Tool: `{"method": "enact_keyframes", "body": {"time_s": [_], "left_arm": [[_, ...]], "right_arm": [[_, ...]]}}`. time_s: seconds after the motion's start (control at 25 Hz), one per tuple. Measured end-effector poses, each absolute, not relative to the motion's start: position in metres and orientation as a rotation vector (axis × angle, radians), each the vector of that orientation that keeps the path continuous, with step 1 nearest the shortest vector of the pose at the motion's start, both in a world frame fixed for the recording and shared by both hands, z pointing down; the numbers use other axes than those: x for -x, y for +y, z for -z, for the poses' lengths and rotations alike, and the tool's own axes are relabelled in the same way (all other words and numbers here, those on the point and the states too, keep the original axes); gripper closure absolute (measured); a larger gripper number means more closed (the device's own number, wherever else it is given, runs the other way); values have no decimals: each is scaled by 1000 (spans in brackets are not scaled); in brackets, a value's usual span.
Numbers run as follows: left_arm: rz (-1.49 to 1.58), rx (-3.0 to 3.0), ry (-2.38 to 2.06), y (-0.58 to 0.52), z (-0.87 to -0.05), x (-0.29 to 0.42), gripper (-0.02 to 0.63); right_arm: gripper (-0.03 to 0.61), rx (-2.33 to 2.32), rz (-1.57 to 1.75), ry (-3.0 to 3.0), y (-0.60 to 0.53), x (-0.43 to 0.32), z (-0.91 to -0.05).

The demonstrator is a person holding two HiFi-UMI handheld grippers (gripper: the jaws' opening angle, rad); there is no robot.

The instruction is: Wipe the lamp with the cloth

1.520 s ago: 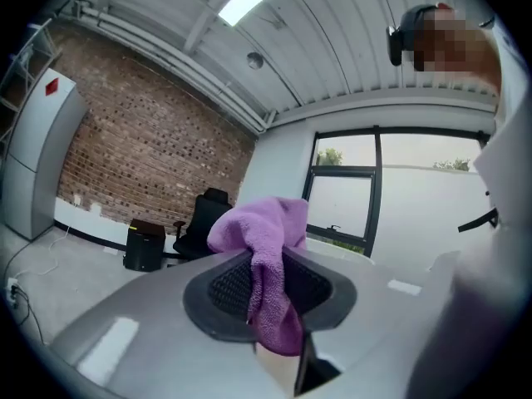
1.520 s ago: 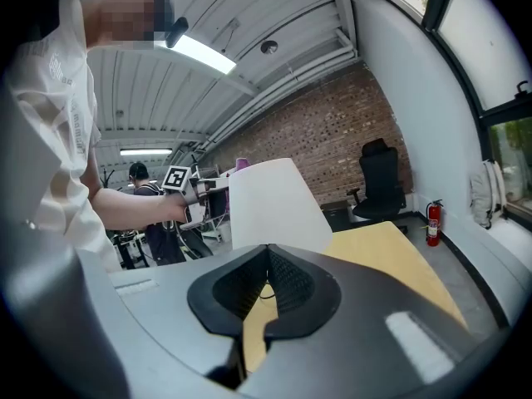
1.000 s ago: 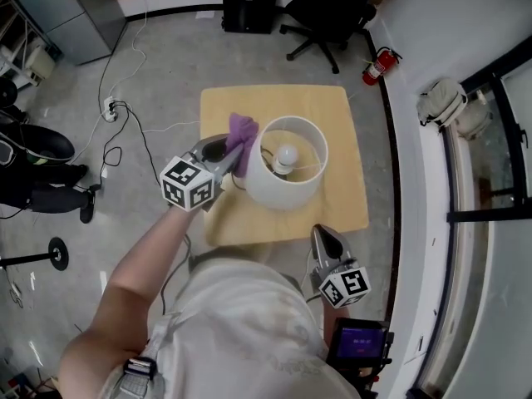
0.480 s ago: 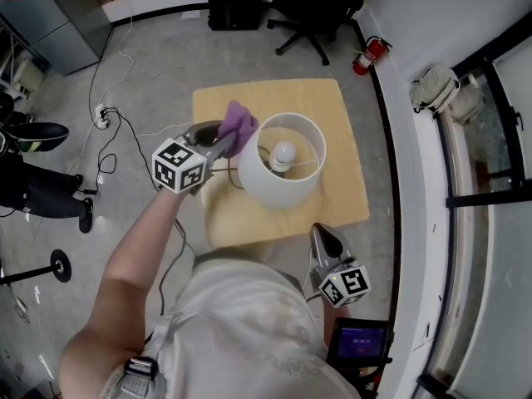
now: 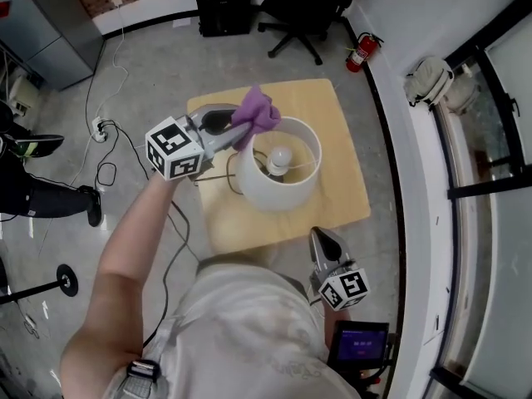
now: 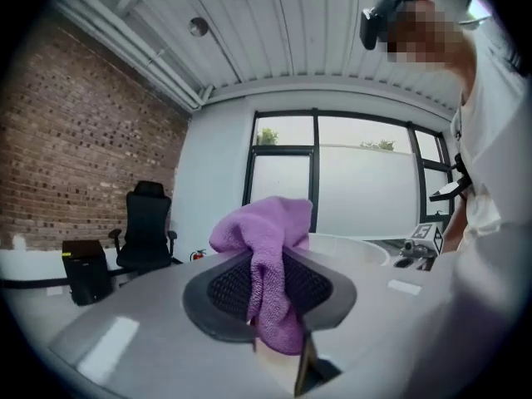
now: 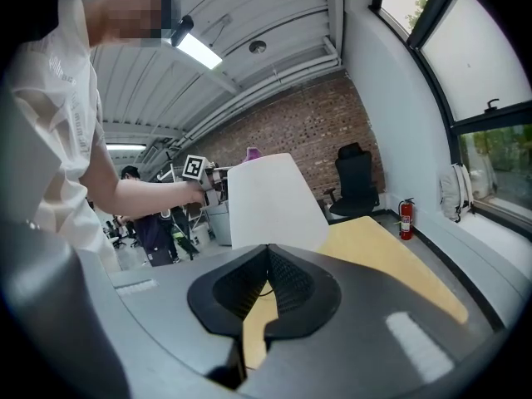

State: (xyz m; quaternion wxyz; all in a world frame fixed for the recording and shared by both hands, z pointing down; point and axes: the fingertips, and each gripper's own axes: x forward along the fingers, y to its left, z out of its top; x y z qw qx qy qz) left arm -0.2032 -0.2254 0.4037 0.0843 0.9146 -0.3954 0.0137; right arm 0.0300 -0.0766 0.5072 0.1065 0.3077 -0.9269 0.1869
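Observation:
A white lamp (image 5: pixel 274 188) with its bulb (image 5: pixel 281 157) showing through the open top stands on a small wooden table (image 5: pixel 337 198). My left gripper (image 5: pixel 240 132) is shut on a purple cloth (image 5: pixel 258 110), and the cloth sits at the far left rim of the shade. In the left gripper view the cloth (image 6: pixel 273 248) bulges up between the pads of the left gripper (image 6: pixel 271 299), with the shade rim (image 6: pixel 353 244) just behind it. My right gripper (image 5: pixel 327 241) hangs by the table's near edge; in its own view the right gripper (image 7: pixel 267 253) has its jaws together, empty, facing the lamp shade (image 7: pixel 271 199).
An office chair (image 5: pixel 301 5) and a black box (image 5: pixel 223 3) stand beyond the table, a fire extinguisher (image 5: pixel 359 50) by the wall. Cables (image 5: pixel 106 138) trail over the floor to the left. Another person (image 5: pixel 37 196) stands at the far left.
My left gripper has risen with the cloth from the shade's left side up to its top rim. The right gripper has stayed where it was.

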Motion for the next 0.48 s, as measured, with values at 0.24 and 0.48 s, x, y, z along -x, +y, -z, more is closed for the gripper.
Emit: {"method": "enact_keyframes", "body": {"time_s": [0.24, 0.48], "left_arm": [[-296, -2585, -1202, -248, -479, 205, 526], [-421, -2521, -1168, -259, -524, 209, 526]], "right_arm": [[565, -981, -562, -2693, -76, -42, -508], [565, -1043, -570, -2676, -75, -52, -509]]}}
